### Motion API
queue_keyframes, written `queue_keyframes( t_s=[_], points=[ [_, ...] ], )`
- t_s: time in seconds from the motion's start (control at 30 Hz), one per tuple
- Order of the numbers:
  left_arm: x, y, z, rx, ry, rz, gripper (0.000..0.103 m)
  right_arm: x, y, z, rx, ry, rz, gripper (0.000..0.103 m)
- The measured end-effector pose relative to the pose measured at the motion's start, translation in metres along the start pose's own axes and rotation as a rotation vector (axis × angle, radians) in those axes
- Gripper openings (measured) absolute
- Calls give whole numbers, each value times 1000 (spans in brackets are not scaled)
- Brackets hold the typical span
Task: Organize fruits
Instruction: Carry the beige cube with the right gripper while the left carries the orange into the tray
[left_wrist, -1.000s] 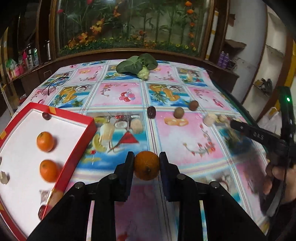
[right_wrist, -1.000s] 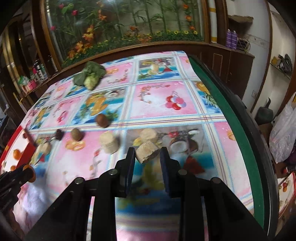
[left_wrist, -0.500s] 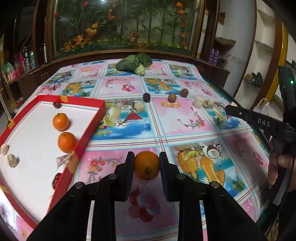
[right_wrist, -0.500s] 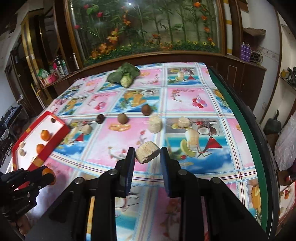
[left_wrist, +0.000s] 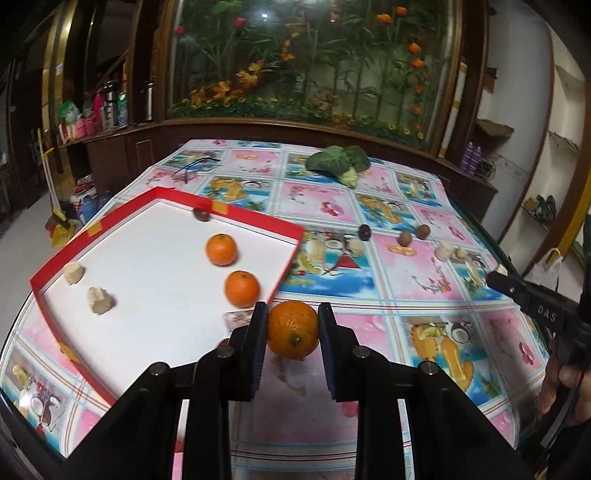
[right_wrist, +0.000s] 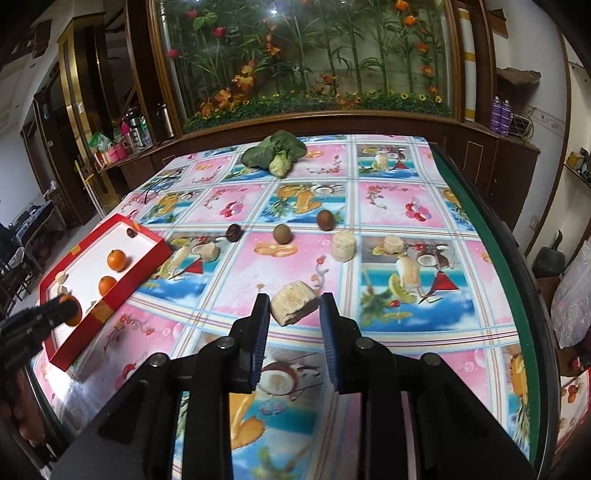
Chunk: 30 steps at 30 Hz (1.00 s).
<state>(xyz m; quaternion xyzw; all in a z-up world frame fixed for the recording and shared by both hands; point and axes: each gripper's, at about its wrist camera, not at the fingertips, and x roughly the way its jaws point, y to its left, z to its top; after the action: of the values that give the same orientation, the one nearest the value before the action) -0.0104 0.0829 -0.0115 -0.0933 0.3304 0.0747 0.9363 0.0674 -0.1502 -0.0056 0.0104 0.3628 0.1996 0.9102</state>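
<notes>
The left gripper (left_wrist: 293, 328) is clamping an orange (left_wrist: 293, 329) between its pads, and the red tray (left_wrist: 122, 206) is lying just ahead and to the left of it: the fruit is hanging at the tray's near right wall, seemingly not yet over the white floor. Judging from that, the coming move is a short carry leftward and forward over the wall, then a release. The left gripper is much the nearer to the tray. The right gripper (right_wrist: 294, 308) is gripping a pale cut chunk (right_wrist: 294, 302), tilted, and is hovering well to the right of the tray.

Inside the tray two oranges (left_wrist: 221, 249) are sitting near the right wall, two pale pieces (left_wrist: 99, 300) toward the left wall, a dark fruit (left_wrist: 201, 214) at the far wall. There is free floor left of the oranges.

Right of the tray, on the patterned worktop (right_wrist: 402, 206), more pale pieces (right_wrist: 344, 246) and small brown fruits (right_wrist: 282, 234) are waiting; leafy greens (right_wrist: 275, 153) are lying far beyond.
</notes>
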Motion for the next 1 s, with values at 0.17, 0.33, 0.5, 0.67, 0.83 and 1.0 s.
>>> queue_keyframes(
  t_s=[0.17,0.33,0.5,0.67,0.83,1.0],
  points=[
    [-6,22,1,-51,-21,40,26,2,22,-3,-36,12,26,29],
    [-12,47,3,-90,-35,90,26,4,52,-2,-79,18,66,29],
    [-14,73,8,-127,-45,145,26,9,84,2,-122,21,111,29],
    [-11,98,10,-164,-33,205,26,16,118,8,-165,26,161,29],
    [-5,112,12,-185,-15,254,26,26,149,12,-201,40,204,29],
    [0,121,18,-194,-4,280,26,44,181,15,-235,75,248,30]
  ],
)
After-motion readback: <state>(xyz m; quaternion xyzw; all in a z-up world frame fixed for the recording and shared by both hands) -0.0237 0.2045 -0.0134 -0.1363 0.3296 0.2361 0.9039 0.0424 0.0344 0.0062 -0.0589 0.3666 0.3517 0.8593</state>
